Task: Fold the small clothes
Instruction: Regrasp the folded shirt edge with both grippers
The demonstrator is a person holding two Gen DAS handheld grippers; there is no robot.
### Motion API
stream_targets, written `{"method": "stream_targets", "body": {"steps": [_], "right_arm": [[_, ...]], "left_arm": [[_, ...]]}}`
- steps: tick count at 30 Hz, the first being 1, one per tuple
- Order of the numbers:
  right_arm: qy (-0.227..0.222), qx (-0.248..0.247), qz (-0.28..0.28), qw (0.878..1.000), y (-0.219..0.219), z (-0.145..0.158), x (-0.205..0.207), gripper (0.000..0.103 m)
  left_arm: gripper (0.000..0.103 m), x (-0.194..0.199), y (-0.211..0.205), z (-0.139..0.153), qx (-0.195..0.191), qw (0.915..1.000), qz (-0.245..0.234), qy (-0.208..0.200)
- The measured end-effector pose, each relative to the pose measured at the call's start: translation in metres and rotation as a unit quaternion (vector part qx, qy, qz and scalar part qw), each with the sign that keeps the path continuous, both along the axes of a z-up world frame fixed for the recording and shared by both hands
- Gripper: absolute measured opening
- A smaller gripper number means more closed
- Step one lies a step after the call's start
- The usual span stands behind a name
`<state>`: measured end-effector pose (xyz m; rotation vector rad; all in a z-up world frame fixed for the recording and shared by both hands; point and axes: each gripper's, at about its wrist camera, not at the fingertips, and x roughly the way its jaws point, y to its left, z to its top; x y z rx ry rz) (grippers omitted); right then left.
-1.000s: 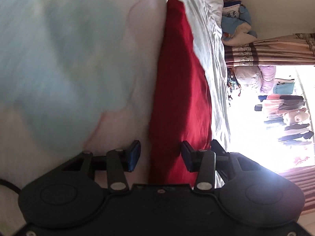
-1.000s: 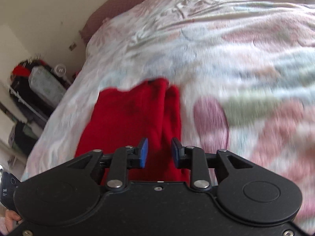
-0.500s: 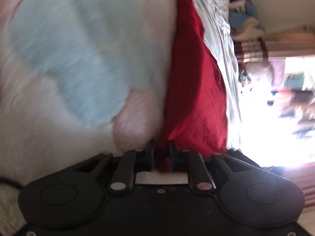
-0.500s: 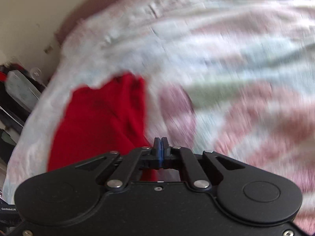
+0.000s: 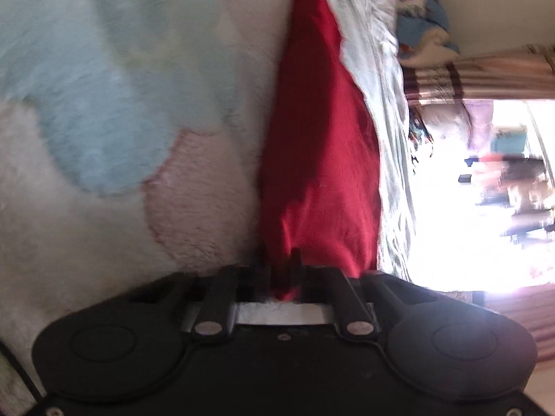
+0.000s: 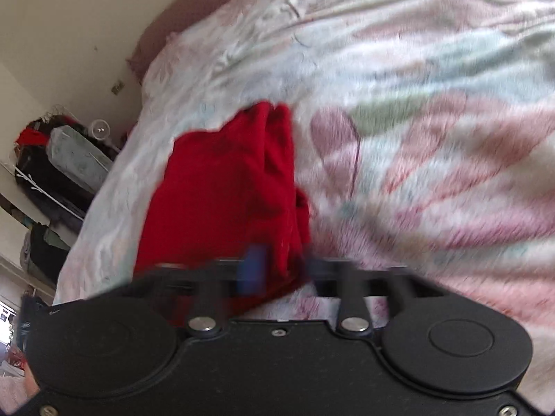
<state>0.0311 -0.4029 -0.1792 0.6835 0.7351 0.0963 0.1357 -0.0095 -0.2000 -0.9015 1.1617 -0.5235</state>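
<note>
A small red garment [image 5: 322, 159] lies folded in a long strip on a fluffy pastel blanket [image 5: 104, 104]. My left gripper [image 5: 281, 263] is shut on the garment's near end, and red cloth bunches between the jaws. In the right wrist view the red garment [image 6: 222, 187] lies on the blanket [image 6: 433, 145], creased along its right side. My right gripper [image 6: 281, 270] is open, its jaws standing either side of the garment's near right edge, blurred by motion.
A pale sheet [image 5: 385, 111] covers the bed's edge beyond the garment. Curtains [image 5: 485, 72], a bright window and a stuffed toy [image 5: 423, 31] lie past it. A cluttered rack of clothes [image 6: 55, 173] stands by the wall left of the bed.
My left gripper closed on the garment's near end and holds it. My right gripper shut half a second ago, then opened again over the garment's near right edge.
</note>
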Motion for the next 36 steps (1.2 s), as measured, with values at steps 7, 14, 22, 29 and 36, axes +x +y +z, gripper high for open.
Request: {"method": "stream_targets", "body": {"steps": [7, 14, 22, 29, 36], "right_arm": [[0.010, -0.028, -0.034, 0.999, -0.005, -0.007, 0.001, 0.002], [0.014, 0.082, -0.062, 0.995, -0.028, -0.015, -0.019, 0.042], [0.030, 0.144, -0.044, 0.988, -0.021, -0.032, -0.020, 0.047], [0.034, 0.231, -0.054, 0.971, -0.016, -0.054, 0.004, 0.039], [0.010, 0.209, -0.055, 0.976, -0.008, -0.020, -0.016, 0.008]], "left_arm": [[0.006, -0.007, 0.017, 0.011, 0.033, 0.9993, -0.007, -0.018], [0.022, -0.011, 0.032, -0.001, -0.002, 0.9998, 0.022, 0.004], [0.036, 0.007, 0.005, -0.006, -0.006, 0.9999, 0.008, 0.006], [0.016, 0.019, -0.001, -0.013, -0.019, 0.9994, 0.002, 0.029], [0.006, 0.012, 0.020, 0.017, -0.046, 0.9989, -0.004, -0.009]]}}
